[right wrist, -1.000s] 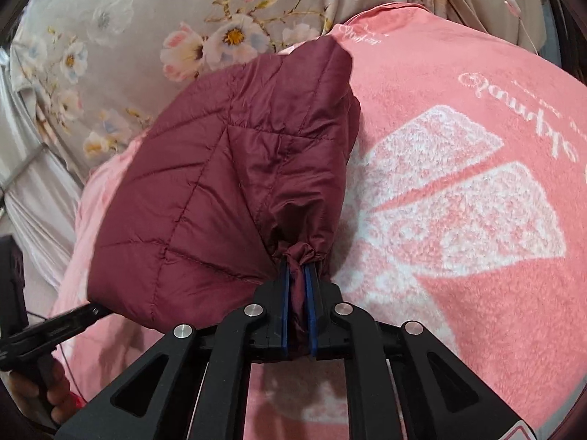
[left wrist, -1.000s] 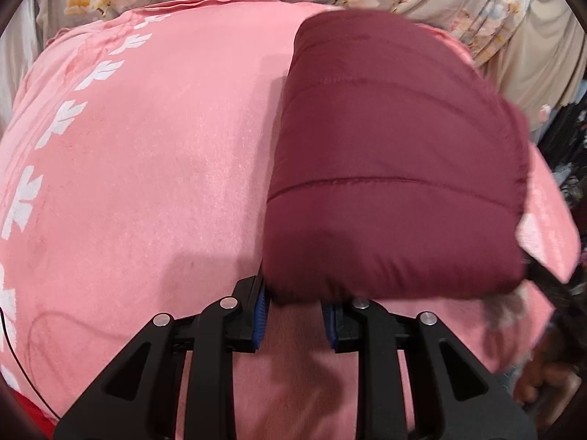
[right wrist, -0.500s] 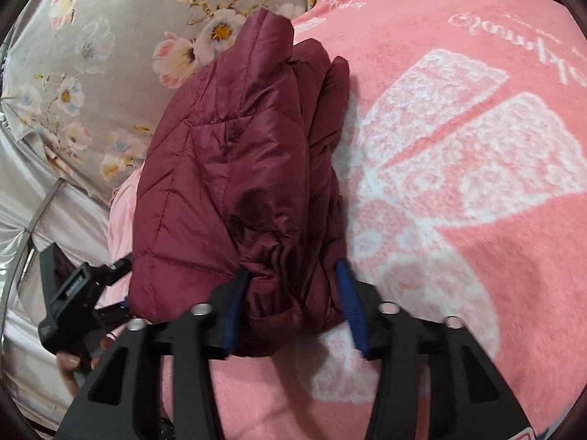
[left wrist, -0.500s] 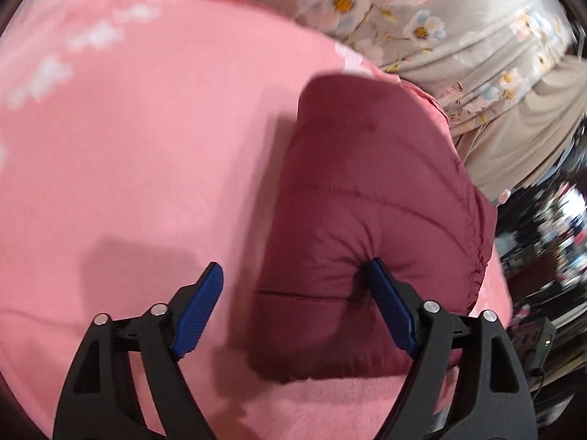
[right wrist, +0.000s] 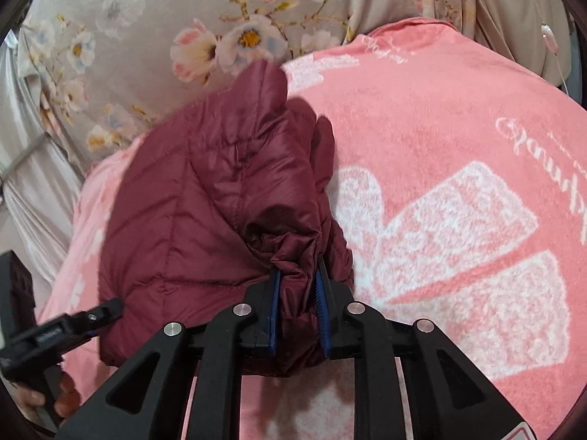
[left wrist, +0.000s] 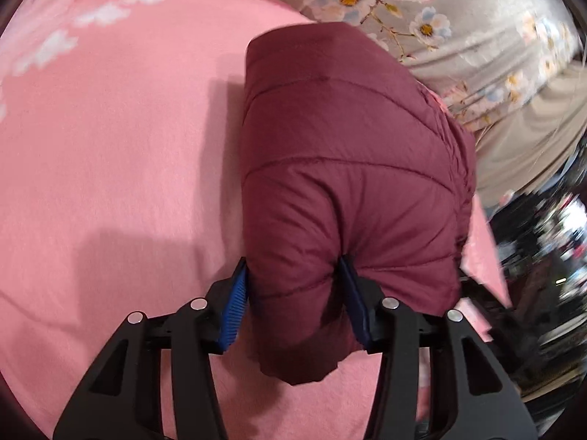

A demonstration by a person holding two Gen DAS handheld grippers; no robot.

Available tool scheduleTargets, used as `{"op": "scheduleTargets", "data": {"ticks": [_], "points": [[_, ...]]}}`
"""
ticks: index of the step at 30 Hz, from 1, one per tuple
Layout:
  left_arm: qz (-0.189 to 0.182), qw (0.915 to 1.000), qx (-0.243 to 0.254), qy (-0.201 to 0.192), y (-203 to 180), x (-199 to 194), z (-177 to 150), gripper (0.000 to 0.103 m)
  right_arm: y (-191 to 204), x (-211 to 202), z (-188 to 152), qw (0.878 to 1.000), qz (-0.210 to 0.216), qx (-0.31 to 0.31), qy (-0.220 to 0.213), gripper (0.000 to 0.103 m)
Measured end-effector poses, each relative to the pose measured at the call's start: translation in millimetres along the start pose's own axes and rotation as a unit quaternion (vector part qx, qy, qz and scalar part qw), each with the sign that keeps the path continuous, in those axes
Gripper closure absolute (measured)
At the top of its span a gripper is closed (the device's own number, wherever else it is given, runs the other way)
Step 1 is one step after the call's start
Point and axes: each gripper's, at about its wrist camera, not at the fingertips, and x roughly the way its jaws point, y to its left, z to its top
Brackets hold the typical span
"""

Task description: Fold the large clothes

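Jacket [left wrist: 348, 168], maroon, quilted, folded into a thick bundle, lies on a pink blanket [left wrist: 110, 154] straight ahead of both tongs and is gripped at two spots along its near side.

Left tongs [left wrist: 295, 300]: jaws have just been closing and now clamp a puffy near corner of the bundle; both blue pads [left wrist: 234, 308] press into the padding, which bulges out between and below them. Beyond the pads the bundle's smooth quilted face runs away from the camera. To the left of the tongs, bare pink blanket with pale flower prints at its far edge.

Right tongs [right wrist: 297, 293]: jaws have also just been closing, and pinch a gathered, crumpled edge of the jacket [right wrist: 205, 201]; the fabric fills the narrow gap between the pads. Left of these tongs, low in the right wrist view, the left tool's black body [right wrist: 55, 333] shows with fingers of a hand [right wrist: 62, 399] wrapped under it. Right of the tongs, the blanket [right wrist: 458, 154] carries a large white bow-like print and cursive lettering, too distorted to read.

Farthest off, past the blanket edge, a grey floral sheet [right wrist: 165, 29] in folds. No containers can be made out in either view. At the far right of the left wrist view, a dark blurred clutter that cannot be identified.
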Motion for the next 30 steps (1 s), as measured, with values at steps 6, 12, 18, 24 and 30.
{"op": "scheduleTargets", "data": {"ticks": [6, 12, 18, 24, 30], "points": [[0.011, 0.9998, 0.014, -0.011, -0.4, -19.8, 6.3, 0.058, 3.2, -28.7, 2.1, 0.999, 0.022, -0.015, -0.027, 0.066], [-0.019, 0.9957, 0.052, -0.075, -36.1, -64.3, 46.6, 0.057, 5.8, -10.5, -9.6, 0.999, 0.032, -0.004, -0.006, 0.066], [-0.054, 0.9856, 0.148, -0.061, -137.1, -31.0, 97.0, 0.058, 5.9, -1.1, -5.0, 0.999, 0.041, 0.000, -0.008, 0.093], [-0.015, 0.9813, 0.192, -0.004, -219.9, 61.4, 109.4, 0.078, 7.1, -15.1, 7.6, 0.998, 0.050, -0.011, -0.039, 0.100], [0.052, 0.9814, 0.179, 0.044, -231.2, 139.4, 115.1, 0.093, -12.4, -4.2, -0.8, 0.999, 0.047, 0.013, -0.007, 0.101]]}}
